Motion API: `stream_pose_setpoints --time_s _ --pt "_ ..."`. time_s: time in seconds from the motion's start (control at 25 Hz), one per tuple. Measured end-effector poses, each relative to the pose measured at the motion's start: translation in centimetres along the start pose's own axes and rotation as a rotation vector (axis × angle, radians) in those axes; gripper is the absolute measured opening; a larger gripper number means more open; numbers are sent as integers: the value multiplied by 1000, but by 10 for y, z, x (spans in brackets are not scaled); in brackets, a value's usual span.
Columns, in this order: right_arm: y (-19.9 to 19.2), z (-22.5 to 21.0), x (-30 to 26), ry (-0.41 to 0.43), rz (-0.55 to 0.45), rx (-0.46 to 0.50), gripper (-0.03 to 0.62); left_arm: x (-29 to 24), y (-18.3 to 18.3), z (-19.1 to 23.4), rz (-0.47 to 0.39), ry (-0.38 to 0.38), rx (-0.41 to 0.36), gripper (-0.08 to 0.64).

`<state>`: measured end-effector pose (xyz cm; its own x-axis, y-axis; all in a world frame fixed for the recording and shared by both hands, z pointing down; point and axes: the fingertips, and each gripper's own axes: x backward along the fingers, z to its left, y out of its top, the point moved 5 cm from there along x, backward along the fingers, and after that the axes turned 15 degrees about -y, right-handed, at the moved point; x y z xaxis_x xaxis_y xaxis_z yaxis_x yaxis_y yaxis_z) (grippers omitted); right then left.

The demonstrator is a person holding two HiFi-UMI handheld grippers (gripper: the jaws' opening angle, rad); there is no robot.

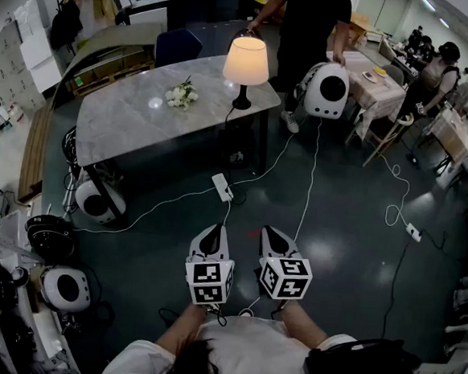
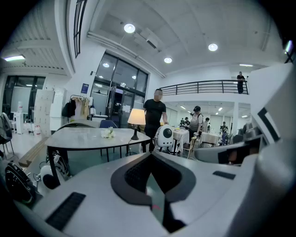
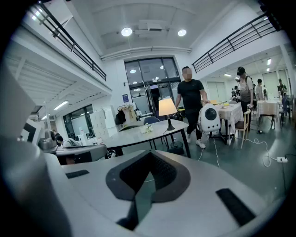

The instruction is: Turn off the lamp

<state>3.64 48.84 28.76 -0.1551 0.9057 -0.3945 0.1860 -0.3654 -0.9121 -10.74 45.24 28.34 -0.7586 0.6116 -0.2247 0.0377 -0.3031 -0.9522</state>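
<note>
Grey marble table stands across the dark floor, and the lit lamp is upright near its far right corner. The left gripper and right gripper hang side by side, well short of the lamp. Both point toward it, jaws closed together on nothing.

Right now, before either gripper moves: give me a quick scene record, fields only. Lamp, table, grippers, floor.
lamp: lit, standing at the table's far right corner
table: pale marble top, with flowers to the left of the lamp
left gripper: jaws together, empty, over the floor short of the table
right gripper: jaws together, empty, beside the left one
floor: power strip with cables, between the grippers and the table
bystander: person in black standing just behind the lamp
</note>
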Motion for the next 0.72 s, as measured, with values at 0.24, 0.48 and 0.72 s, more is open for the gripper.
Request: stream_pose_setpoints --time_s 0.24,0.48,0.72 --pt "4 1 -4 6 4 5 -2 -3 4 3 -2 8 17 -3" --pt "2 8 -9 8 12 -23 -2 0 2 16 -3 19 48 -3" --pt "2 19 -21 -19 21 -48 0 3 5 38 -3 19 45 -3"
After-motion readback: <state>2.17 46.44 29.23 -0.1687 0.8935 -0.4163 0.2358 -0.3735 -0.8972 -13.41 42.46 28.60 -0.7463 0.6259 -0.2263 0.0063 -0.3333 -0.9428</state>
